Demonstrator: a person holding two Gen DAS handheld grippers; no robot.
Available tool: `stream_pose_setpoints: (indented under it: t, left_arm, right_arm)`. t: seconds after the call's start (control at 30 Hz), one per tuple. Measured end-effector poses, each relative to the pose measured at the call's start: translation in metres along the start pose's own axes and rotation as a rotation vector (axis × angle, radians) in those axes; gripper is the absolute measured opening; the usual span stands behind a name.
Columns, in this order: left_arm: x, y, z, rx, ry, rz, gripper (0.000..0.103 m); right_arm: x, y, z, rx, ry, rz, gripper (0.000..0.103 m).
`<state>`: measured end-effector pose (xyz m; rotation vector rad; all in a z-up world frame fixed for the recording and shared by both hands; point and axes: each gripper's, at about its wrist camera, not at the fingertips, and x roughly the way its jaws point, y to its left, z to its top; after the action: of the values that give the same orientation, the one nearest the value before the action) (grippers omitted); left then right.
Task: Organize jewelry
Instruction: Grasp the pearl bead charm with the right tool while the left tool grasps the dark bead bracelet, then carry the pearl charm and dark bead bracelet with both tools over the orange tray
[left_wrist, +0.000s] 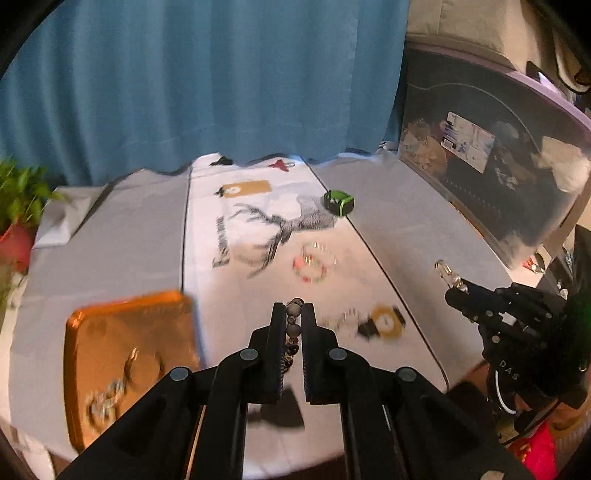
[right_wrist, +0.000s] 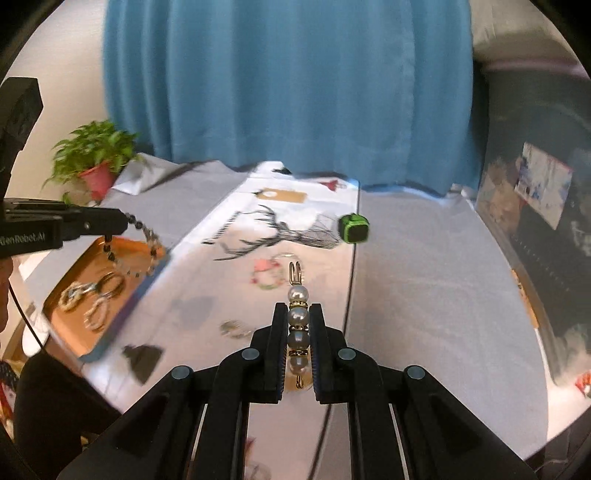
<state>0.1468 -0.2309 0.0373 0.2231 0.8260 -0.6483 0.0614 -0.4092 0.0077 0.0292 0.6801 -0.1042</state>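
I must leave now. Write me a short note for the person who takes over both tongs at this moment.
Left tongs: shut on the dark bead bracelet, which hangs above the orange tray.
Right tongs: shut on the pearl pin, lifted over the cloth.
Done: several rings and chains already lie in the tray.
Left: put down both held pieces. Still on the cloth are the pink bead bracelet, the gold watch, a small silver piece and the green box.

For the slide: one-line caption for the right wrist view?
Right gripper clamps a pearl pin above the table; left gripper dangles a beaded bracelet over the orange tray.
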Motion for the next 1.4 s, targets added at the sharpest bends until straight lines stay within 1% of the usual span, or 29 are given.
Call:
stream_pose_setpoints:
  t: [0.2, 0.4, 0.5, 0.77, 0.9, 1.03, 1.4]
  left_arm:
    - [-0.05, 0.005, -0.058, -0.043, -0.009, 0.049, 0.006]
    - [-0.094, 0.01, -0.118, -0.099, -0.013, 0.068, 0.006]
    - [-0.111, 0.013, -0.143, -0.126, -0.006, 0.063, 0.006]
    - [-0.139, 0.015, -0.197, -0.152, -0.004, 0.109, 0.006]
    - [-0.142, 0.015, -0.216, -0.17, 0.01, 0.114, 0.006]
    - [-0.14, 0.013, -0.227, -0.171, 0.025, 0.121, 0.006]
    - [-0.138, 0.012, -0.232, -0.173, 0.027, 0.117, 0.006]
  right_arm:
    - [-0.052, 0.048, -0.027, -0.025, -0.014, 0.06, 0.012]
    - [-0.097, 0.098, -0.06, -0.061, -0.013, 0.129, 0.011]
    - [-0.112, 0.119, -0.077, -0.078, 0.001, 0.171, 0.012]
    - [-0.137, 0.16, -0.117, -0.121, 0.059, 0.249, 0.011]
    - [-0.141, 0.177, -0.131, -0.141, 0.089, 0.273, 0.011]
    - [-0.141, 0.187, -0.14, -0.142, 0.113, 0.293, 0.011]
    - [-0.139, 0.195, -0.146, -0.14, 0.139, 0.295, 0.011]
